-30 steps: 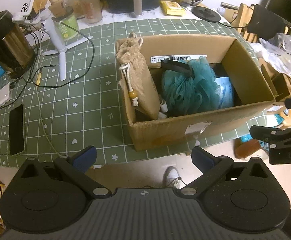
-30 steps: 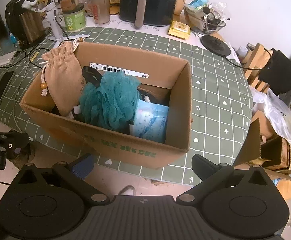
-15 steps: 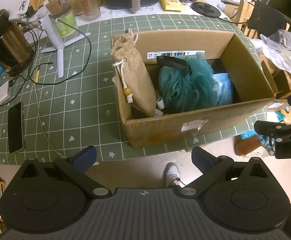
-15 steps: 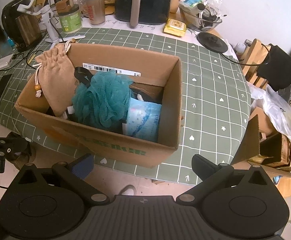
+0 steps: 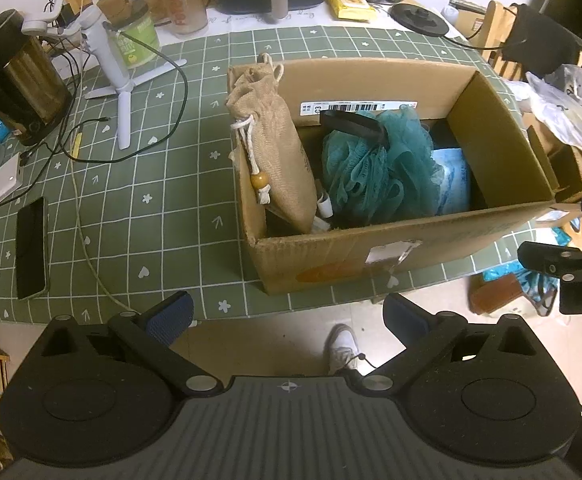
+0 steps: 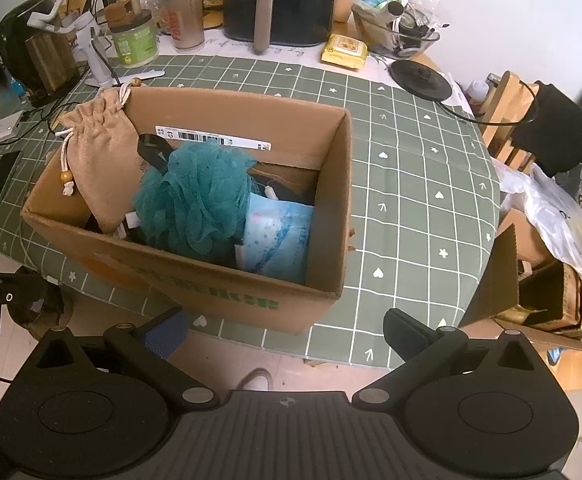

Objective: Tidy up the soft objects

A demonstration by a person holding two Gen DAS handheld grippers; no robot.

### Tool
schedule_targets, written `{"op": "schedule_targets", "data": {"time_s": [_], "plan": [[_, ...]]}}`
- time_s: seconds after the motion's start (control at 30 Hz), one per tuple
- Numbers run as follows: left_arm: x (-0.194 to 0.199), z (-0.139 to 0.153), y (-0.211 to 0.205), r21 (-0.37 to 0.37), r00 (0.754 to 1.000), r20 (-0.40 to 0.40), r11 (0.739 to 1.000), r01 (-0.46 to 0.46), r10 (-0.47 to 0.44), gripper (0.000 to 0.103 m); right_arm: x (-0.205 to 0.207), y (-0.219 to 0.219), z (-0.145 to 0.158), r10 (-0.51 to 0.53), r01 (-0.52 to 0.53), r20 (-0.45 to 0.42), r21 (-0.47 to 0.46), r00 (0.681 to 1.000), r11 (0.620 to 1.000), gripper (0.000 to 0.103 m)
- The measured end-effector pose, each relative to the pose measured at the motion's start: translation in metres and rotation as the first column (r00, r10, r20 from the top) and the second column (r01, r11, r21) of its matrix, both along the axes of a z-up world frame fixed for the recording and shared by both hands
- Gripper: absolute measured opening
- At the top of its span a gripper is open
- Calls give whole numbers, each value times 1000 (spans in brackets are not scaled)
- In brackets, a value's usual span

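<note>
Green grid-patterned cloth is covering the desk (image 5: 163,200), with a cardboard box (image 5: 371,248) sitting near its front edge. Inside the box, a teal mesh bath pouf (image 5: 375,172) is lying in the middle, with a black strap (image 5: 351,122) resting across its top. A tan drawstring pouch (image 5: 275,152) is leaning over the box's left wall, its beaded cord hanging on the outside. A light blue soft pack (image 6: 279,236) is standing just right of the pouf, touching it.

Left tongs (image 5: 289,316) are hovering off the desk's front edge, above the floor, fingers wide apart, gripping nothing. Right tongs (image 6: 287,330) are likewise spread apart and empty, hovering before the box's near right corner.

Background: kettle (image 5: 19,76), white tripod (image 5: 119,84), phone (image 5: 31,248) lying flat at desk's left, black air fryer (image 6: 279,0) and yellow packet (image 6: 345,52) standing at the far edge.
</note>
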State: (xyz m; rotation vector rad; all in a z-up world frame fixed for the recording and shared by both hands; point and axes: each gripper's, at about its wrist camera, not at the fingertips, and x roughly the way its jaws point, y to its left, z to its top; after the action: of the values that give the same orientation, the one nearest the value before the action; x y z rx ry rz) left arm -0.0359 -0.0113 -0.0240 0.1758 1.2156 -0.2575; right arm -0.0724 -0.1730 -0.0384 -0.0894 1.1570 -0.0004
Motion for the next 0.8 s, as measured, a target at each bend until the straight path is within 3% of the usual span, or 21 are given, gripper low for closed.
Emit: {"op": "schedule_targets", "data": {"time_s": [0.8], "plan": [[0, -2, 1, 19, 1000, -4, 1000, -6, 6, 103, -2, -3, -1, -26, 26, -3, -5, 1000, 1000, 103]]}}
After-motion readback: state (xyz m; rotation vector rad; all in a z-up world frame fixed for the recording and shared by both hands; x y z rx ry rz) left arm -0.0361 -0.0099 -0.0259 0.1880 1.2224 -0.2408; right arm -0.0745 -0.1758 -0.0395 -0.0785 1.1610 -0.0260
